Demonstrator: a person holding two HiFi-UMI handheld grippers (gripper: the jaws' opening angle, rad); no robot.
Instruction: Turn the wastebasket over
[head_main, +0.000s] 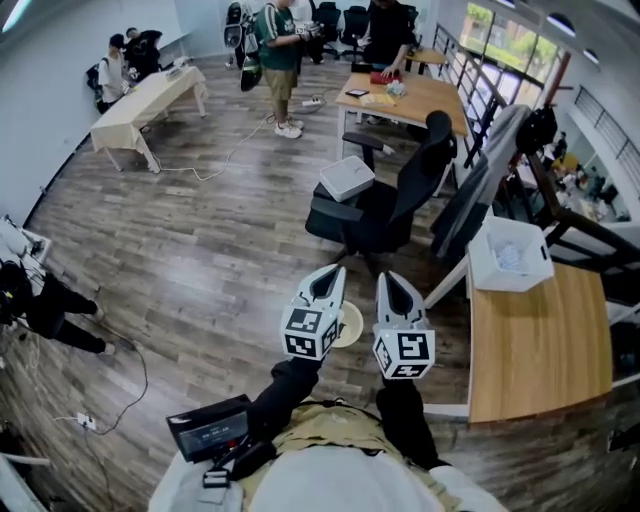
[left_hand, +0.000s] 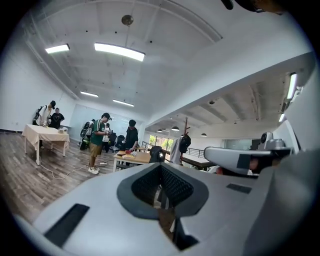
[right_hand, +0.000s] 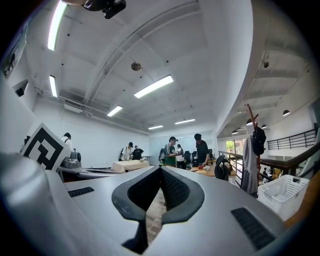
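Observation:
The wastebasket (head_main: 510, 255) is a white lattice basket standing upright, mouth up, on the near end of a wooden table (head_main: 540, 350) at my right. It also shows at the right edge of the right gripper view, as the wastebasket (right_hand: 287, 192). My left gripper (head_main: 333, 272) and right gripper (head_main: 390, 278) are held side by side close to my body, both pointing forward, well short and left of the basket. Each has its jaws together with nothing between them. In their own views the left gripper (left_hand: 160, 165) and right gripper (right_hand: 161, 169) look out over the room.
A black office chair (head_main: 400, 200) with a white box (head_main: 347, 178) beside it stands just ahead of the grippers. Behind it is a desk (head_main: 410, 95) with people around it. A cream-covered table (head_main: 145, 100) is at the far left; cables trail on the wooden floor.

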